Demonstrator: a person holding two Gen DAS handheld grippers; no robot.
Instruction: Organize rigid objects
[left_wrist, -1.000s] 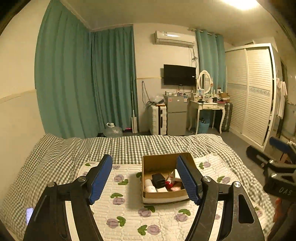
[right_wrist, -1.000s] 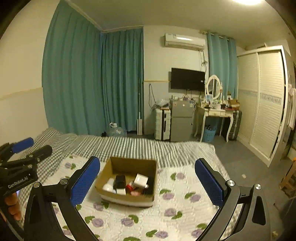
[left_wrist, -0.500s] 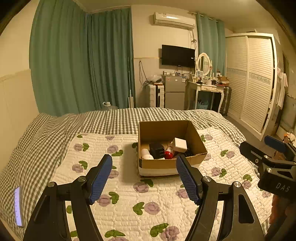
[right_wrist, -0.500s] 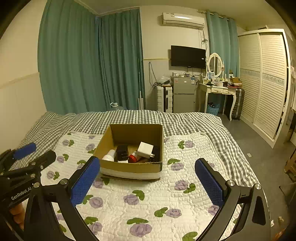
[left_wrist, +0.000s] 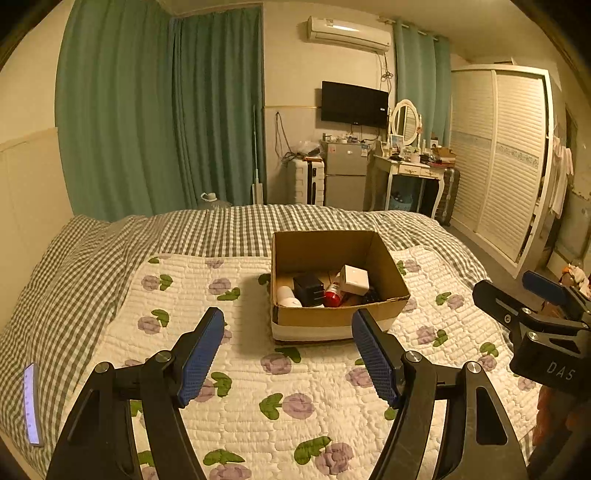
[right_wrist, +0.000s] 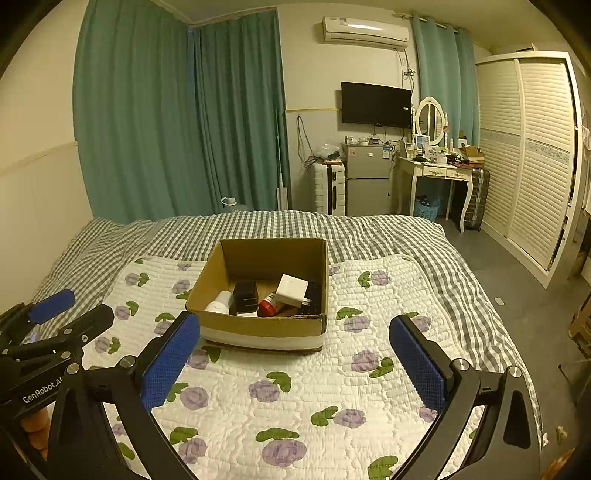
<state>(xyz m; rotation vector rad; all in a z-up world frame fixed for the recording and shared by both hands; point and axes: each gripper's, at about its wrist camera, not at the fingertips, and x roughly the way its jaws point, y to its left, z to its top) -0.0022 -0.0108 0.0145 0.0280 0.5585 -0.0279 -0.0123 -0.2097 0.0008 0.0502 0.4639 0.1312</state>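
An open cardboard box (left_wrist: 338, 321) (right_wrist: 258, 325) stands on the flowered quilt in the middle of the bed. Inside lie a white box (left_wrist: 354, 278) (right_wrist: 292, 290), a black block (left_wrist: 307, 290) (right_wrist: 245, 295), a red-capped item (left_wrist: 333, 295) (right_wrist: 268, 305) and a white bottle (left_wrist: 288, 297) (right_wrist: 218, 303). My left gripper (left_wrist: 288, 354) is open and empty, above the quilt just short of the box. My right gripper (right_wrist: 295, 358) is open wide and empty, also short of the box. Each gripper shows at the edge of the other's view.
A phone (left_wrist: 31, 402) with a lit screen lies on the checked sheet at the bed's left edge. The quilt (right_wrist: 295, 398) spreads around the box. Beyond the bed stand green curtains, a small fridge (right_wrist: 367, 184), a dressing table (right_wrist: 436, 173) and a white wardrobe (right_wrist: 532, 155).
Both views have tilted down and drawn closer to the bed, so the box sits higher in frame and its contents show more. Both grippers stay open and empty.
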